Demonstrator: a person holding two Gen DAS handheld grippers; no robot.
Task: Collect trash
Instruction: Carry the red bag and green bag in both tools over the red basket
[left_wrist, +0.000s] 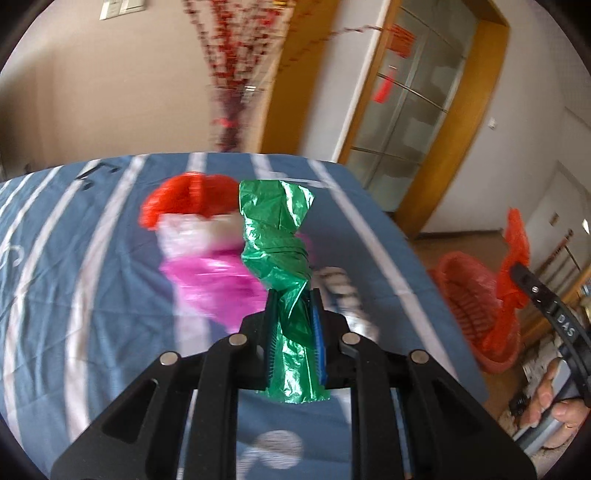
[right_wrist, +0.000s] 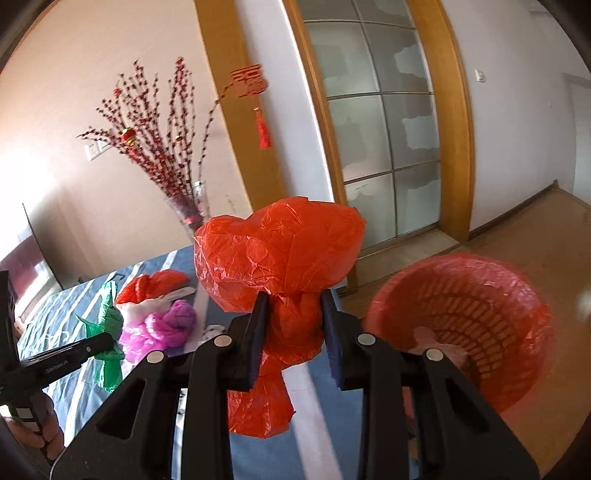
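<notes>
My left gripper (left_wrist: 293, 295) is shut on a twisted green plastic bag (left_wrist: 279, 229) and holds it above the blue striped tablecloth (left_wrist: 74, 288). Behind it on the cloth lie a red bag (left_wrist: 181, 199), a white bag (left_wrist: 188, 232) and a pink bag (left_wrist: 214, 280), all blurred. My right gripper (right_wrist: 293, 299) is shut on a crumpled red plastic bag (right_wrist: 280, 247), held in the air just left of the red-lined waste basket (right_wrist: 469, 321). The green bag (right_wrist: 109, 317) and the left gripper also show at the left of the right wrist view.
The waste basket (left_wrist: 476, 306) stands on the wooden floor off the table's right edge. A vase of red-berried branches (right_wrist: 188, 210) stands at the table's far end by the wall. A frosted glass door (right_wrist: 380, 140) is behind the basket.
</notes>
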